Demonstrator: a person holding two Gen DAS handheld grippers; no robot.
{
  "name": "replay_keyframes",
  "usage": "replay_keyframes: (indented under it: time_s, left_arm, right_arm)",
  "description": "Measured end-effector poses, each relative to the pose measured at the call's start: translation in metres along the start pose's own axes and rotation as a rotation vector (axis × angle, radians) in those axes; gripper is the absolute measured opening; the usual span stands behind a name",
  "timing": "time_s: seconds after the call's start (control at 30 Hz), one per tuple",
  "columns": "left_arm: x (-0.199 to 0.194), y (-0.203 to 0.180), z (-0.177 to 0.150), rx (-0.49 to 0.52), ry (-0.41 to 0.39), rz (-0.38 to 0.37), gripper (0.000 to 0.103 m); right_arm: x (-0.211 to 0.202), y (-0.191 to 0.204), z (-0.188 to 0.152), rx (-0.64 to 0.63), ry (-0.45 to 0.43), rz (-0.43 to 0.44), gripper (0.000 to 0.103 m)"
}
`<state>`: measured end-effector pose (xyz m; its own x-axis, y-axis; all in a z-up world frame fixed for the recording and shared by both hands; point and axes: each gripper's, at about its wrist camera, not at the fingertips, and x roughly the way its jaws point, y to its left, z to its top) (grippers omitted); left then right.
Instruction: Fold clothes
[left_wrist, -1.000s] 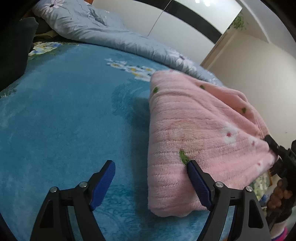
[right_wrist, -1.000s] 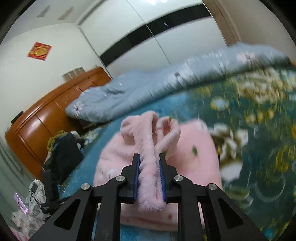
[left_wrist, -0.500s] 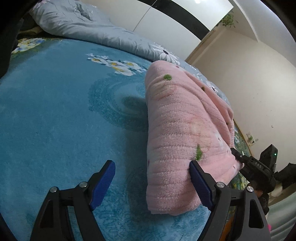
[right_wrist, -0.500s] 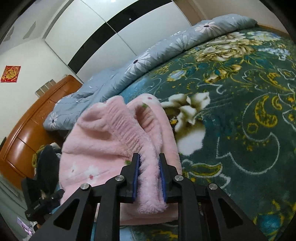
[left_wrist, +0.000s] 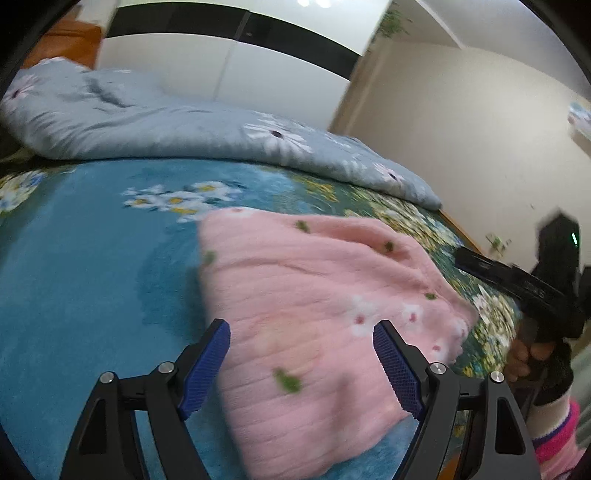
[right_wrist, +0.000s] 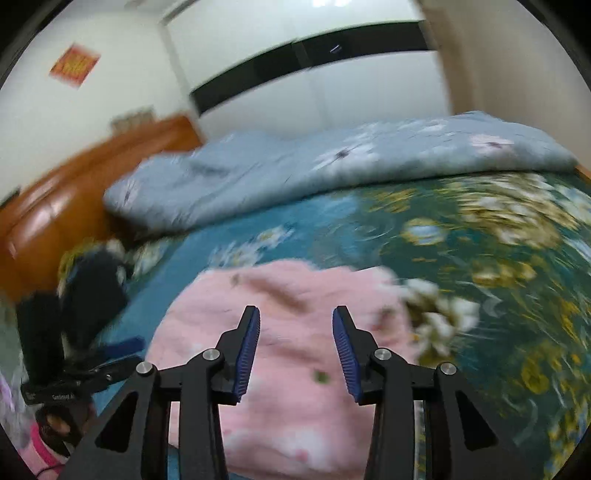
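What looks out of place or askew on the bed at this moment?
Nothing stands out. The pink garment lies folded on the blue blanket. The grey quilt is bunched along the far side. The right gripper is opening with nothing pinched between its pads, and the left gripper is open.

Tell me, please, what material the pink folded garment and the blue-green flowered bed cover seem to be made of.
The pink folded garment looks like soft plush fleece or a fuzzy knit: matte, with fine ribbed lines and small printed flowers. The blue-green flowered bed cover seems to be a short-pile plush blanket, since its surface shows a velvety nap with lighter and darker brushed patches. The blur leaves the exact fibre open.
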<state>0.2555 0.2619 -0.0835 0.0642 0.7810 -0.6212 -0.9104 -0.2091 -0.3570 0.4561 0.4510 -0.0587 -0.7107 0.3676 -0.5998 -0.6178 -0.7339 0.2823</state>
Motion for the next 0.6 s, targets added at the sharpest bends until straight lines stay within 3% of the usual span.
replay_keyframes:
  time_s: [0.13, 0.2, 0.3, 0.37, 0.43, 0.5, 0.6]
  left_arm:
    - [0.012, -0.013, -0.013, 0.058, 0.034, 0.026, 0.083]
    - [0.016, -0.014, -0.018, 0.074, 0.045, 0.038, 0.083]
    - [0.009, -0.013, -0.013, 0.064, 0.019, 0.01, 0.083]
    - [-0.001, -0.008, -0.007, 0.033, -0.014, -0.017, 0.083]
    - [-0.006, 0.002, -0.002, -0.014, -0.037, -0.014, 0.083]
    - [-0.006, 0.021, -0.002, -0.104, -0.045, 0.006, 0.084]
    - [0.013, 0.055, -0.007, -0.294, 0.013, -0.039, 0.086]
  right_arm:
    - [0.029, -0.008, -0.009, 0.026, 0.072, -0.044, 0.042]
    - [0.035, -0.026, -0.018, 0.106, 0.095, -0.006, 0.042]
    - [0.014, -0.031, -0.02, 0.132, 0.031, 0.058, 0.042]
    - [-0.008, -0.034, -0.019, 0.132, -0.032, 0.056, 0.043]
    - [-0.025, -0.048, -0.024, 0.177, -0.069, 0.048, 0.064]
    - [-0.036, -0.067, -0.031, 0.244, -0.078, 0.046, 0.077]
    - [-0.029, -0.096, -0.05, 0.37, -0.01, 0.094, 0.082]
